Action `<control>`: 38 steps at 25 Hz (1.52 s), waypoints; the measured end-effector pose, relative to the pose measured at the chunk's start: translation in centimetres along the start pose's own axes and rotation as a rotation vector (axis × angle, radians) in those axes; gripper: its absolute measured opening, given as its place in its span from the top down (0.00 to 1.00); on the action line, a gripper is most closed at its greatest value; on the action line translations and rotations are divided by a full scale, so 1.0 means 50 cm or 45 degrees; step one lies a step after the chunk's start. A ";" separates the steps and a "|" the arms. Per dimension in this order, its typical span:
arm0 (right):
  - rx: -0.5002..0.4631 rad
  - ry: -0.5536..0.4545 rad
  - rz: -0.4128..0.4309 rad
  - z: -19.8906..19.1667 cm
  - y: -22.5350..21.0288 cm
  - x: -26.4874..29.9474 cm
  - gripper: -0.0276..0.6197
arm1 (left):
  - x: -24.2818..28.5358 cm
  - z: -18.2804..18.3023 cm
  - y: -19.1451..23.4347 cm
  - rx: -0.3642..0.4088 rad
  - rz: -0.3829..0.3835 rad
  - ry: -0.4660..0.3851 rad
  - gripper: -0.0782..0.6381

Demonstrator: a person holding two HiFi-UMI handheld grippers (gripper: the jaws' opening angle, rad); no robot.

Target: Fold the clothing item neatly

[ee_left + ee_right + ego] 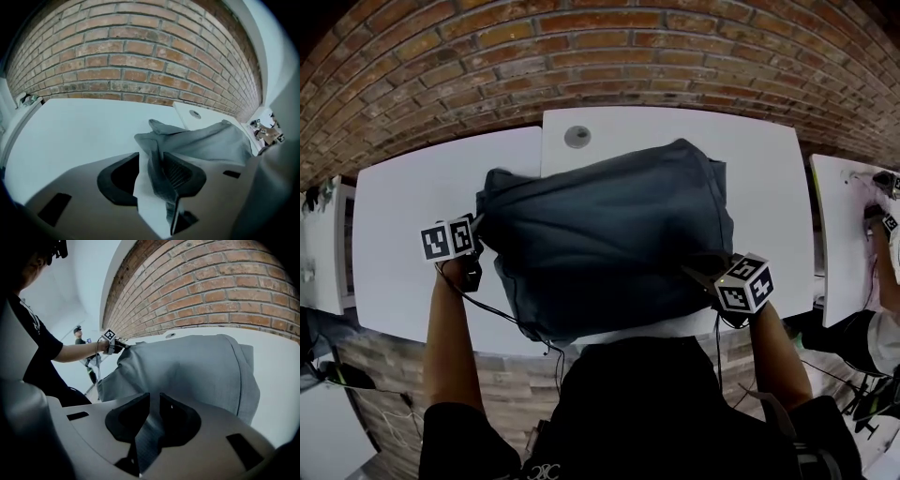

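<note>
White worktop (412, 234) stands before a brick wall (581, 47). Jaws of the right gripper (153, 404) are clamped on the near right corner of the dark garment (609, 234). Jaws of the left gripper (151, 161) stand apart, with the cloth's left edge between them. The garment lies bunched across the worktop's middle and reaches its near edge.

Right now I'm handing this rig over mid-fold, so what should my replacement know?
Left gripper: jaws apart, the dark garment's left edge between them, not clamped.
Right gripper: shut on the dark garment's near right corner.
Dark garment: spread on the white table, puffy and uneven, with its far right corner turned over.
Done: roughly laid out.
Left: probably grip the left edge, smooth it, then finish the fold.
</note>
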State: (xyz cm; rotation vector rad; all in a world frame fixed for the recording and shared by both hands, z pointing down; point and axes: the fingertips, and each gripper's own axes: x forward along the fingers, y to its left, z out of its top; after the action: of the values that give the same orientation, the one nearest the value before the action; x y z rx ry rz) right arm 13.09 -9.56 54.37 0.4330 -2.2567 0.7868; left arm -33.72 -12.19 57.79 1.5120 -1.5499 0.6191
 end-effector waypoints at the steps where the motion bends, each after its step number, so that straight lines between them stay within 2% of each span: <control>1: -0.024 0.000 0.005 0.000 0.008 -0.004 0.87 | -0.009 -0.001 -0.002 0.026 -0.006 -0.021 0.68; 5: -0.171 0.048 0.005 -0.028 0.044 -0.029 0.86 | -0.068 -0.015 -0.049 0.202 -0.088 -0.123 0.65; 7: -0.187 0.062 -0.012 -0.050 0.055 -0.040 0.84 | -0.094 -0.044 -0.082 0.265 -0.162 -0.148 0.61; 11: -0.190 0.059 -0.071 -0.088 0.077 -0.056 0.81 | -0.138 -0.137 -0.136 0.415 -0.275 -0.108 0.60; 14: -0.266 0.088 -0.135 -0.125 0.104 -0.072 0.78 | -0.183 -0.218 -0.189 0.625 -0.338 -0.089 0.60; 18: -0.388 0.220 -0.250 -0.207 0.118 -0.094 0.75 | -0.231 -0.338 -0.253 0.891 -0.379 -0.040 0.58; 21: -0.440 0.257 -0.326 -0.244 0.121 -0.107 0.73 | -0.243 -0.421 -0.285 1.035 -0.412 0.006 0.58; 24: -0.521 0.297 -0.424 -0.271 0.107 -0.118 0.70 | -0.238 -0.482 -0.300 1.120 -0.445 0.045 0.58; 30: -0.601 0.258 -0.567 -0.263 0.050 -0.127 0.69 | -0.204 -0.513 -0.308 1.202 -0.406 0.059 0.58; 34: -0.760 0.353 -0.561 -0.264 0.014 -0.109 0.59 | -0.178 -0.523 -0.305 1.250 -0.376 0.124 0.56; 38: -0.889 0.448 -0.529 -0.254 -0.022 -0.080 0.58 | -0.160 -0.523 -0.307 1.253 -0.390 0.194 0.52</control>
State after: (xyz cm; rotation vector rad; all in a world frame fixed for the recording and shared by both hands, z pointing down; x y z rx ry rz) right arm 22.88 -1.91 59.24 0.3652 -1.8607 -0.1437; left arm -13.59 11.64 61.10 2.2752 -0.8586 1.3885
